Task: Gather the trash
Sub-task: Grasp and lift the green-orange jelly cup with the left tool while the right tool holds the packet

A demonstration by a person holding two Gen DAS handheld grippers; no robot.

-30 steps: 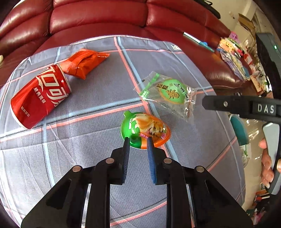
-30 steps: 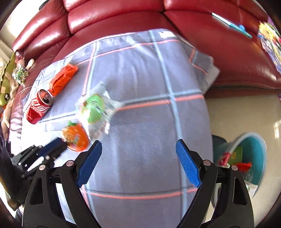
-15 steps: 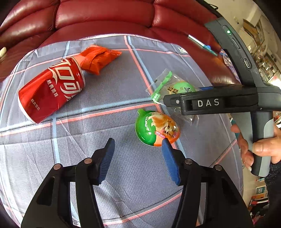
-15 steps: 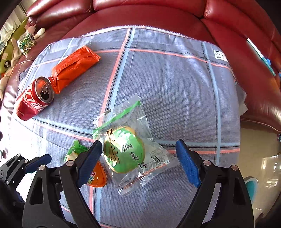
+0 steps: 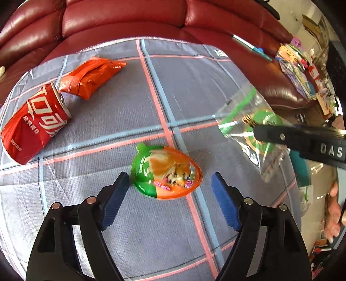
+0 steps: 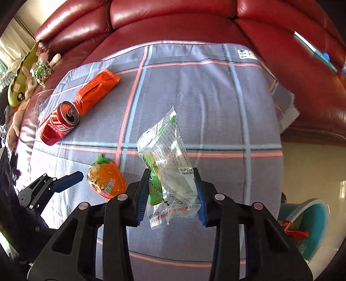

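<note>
My right gripper (image 6: 172, 190) is shut on a clear plastic snack wrapper with green print (image 6: 170, 173) and holds it lifted off the cloth; it also shows in the left wrist view (image 5: 248, 127). My left gripper (image 5: 170, 188) is open, its fingers on either side of an orange and green jelly cup (image 5: 166, 171) lying on the grey checked cloth (image 5: 173, 86). The cup also shows in the right wrist view (image 6: 106, 181). A red cola can (image 5: 32, 127) lies on its side at the left, next to an orange snack packet (image 5: 90, 75).
A teal bin (image 6: 309, 224) holding wrappers stands on the floor at the right, below the cloth's edge. A red leather sofa (image 5: 129, 19) lies behind the cloth. Stuffed toys (image 6: 23, 82) sit at the far left. Clutter (image 5: 302, 64) is at the far right.
My right gripper has closed on the clear wrapper and lifted it off the cloth. My left gripper has opened wider and moved forward around the jelly cup.
</note>
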